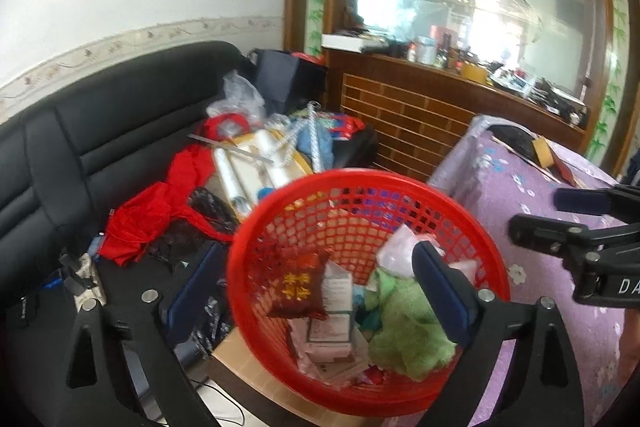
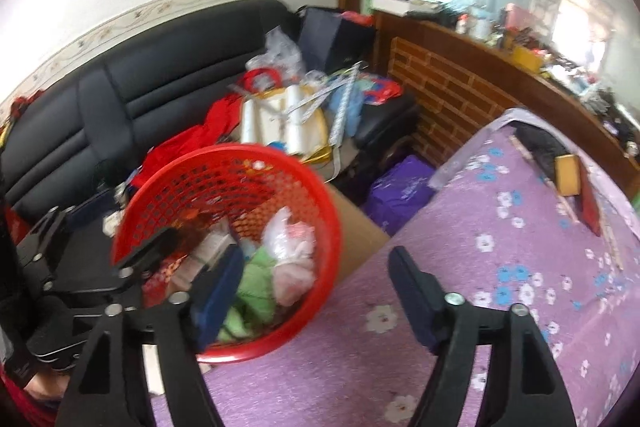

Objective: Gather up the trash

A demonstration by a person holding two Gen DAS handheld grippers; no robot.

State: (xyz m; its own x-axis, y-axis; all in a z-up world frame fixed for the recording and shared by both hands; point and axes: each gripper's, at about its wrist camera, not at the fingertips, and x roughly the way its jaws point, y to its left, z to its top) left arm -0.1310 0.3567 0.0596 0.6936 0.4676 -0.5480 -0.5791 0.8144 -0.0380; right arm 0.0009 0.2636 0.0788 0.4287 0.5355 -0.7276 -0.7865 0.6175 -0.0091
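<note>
The red basket sits at the edge of the table, whose purple flowered cloth is partly under it; its far side overhangs a cardboard box; it is tilted slightly toward the sofa. The basket holds mixed trash: a dark red packet with gold lettering, a green cloth, white paper slips, and a pinkish plastic bag; all of it lies inside the rim.

Left gripper: jaws stand wide apart, straddling the near rim of the basket; one finger lies outside the basket wall, the other sits over the green cloth inside; nothing is clamped between the pads.

Right gripper: jaws wide apart; one finger overlaps the basket's near rim, the other hangs over the purple cloth; nothing is gripped.

In the left wrist view the right gripper appears at the right edge, above the cloth; in the right wrist view the left gripper appears at the left edge, beside the basket.

Behind the basket a black sofa carries a pile of clutter: red fabric, white rolls, clear plastic bags; a wooden cabinet stands to the right of it.
</note>
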